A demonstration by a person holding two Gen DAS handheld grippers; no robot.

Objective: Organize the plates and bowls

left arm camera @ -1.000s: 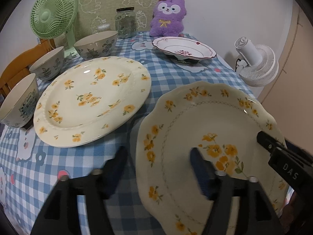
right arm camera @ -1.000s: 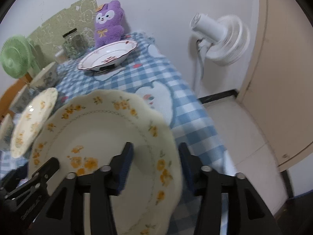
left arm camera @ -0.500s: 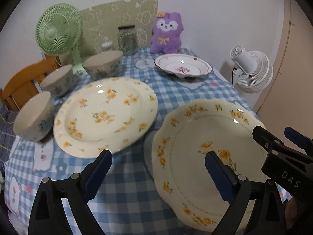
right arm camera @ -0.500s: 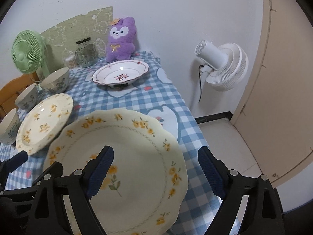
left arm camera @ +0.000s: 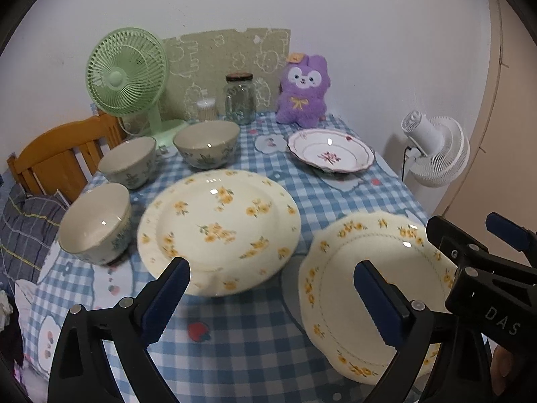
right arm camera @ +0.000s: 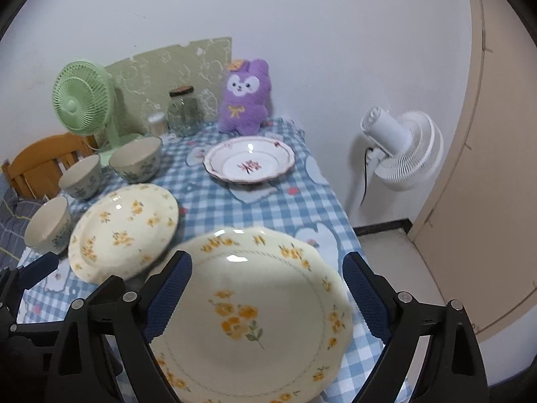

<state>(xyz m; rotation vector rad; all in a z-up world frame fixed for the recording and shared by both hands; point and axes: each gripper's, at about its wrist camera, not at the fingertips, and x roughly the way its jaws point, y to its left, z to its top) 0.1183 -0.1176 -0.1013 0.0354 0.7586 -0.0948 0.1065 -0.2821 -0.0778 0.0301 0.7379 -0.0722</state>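
Both hand-held grippers, left (left arm camera: 272, 297) and right (right arm camera: 266, 297), have just been opening and now gape wide, empty, above the scalloped plate (right arm camera: 255, 319) at the counter's (left arm camera: 235, 346) 5 o'clock corner.

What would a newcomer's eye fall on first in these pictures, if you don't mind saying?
Probably the scalloped yellow-flowered plate at the near table edge, framed by the open right gripper. Beside it lies a larger round floral plate, with three bowls along the left and a purple plush toy against the wall.
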